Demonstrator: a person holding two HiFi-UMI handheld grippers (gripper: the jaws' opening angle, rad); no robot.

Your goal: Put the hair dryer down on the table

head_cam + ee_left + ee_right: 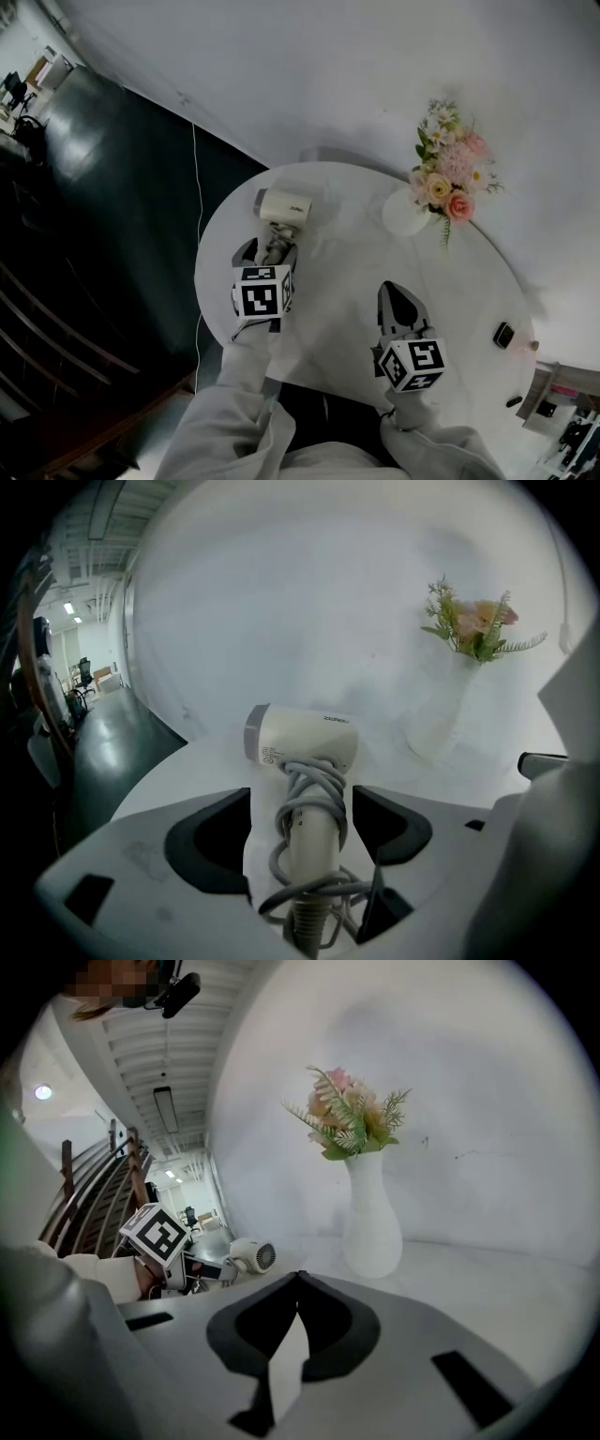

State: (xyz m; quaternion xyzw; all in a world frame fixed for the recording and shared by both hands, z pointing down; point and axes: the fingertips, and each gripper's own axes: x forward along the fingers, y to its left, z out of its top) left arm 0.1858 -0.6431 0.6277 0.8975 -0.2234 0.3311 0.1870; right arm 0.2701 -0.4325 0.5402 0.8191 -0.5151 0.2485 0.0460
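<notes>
The cream hair dryer lies on the round white table, its grey cord wound round the handle. My left gripper is open. Its dark jaws stand on either side of the handle, with a gap showing on each side. In the left gripper view the dryer's body lies just beyond the left gripper, resting on the tabletop. My right gripper hovers over the table's near right part, shut with nothing in it. Seen from the right gripper, the hair dryer is far to the left.
A white vase of pink and white flowers stands at the back right of the table. A small black object lies near the right edge. A thin white cable runs down over the dark floor to the left.
</notes>
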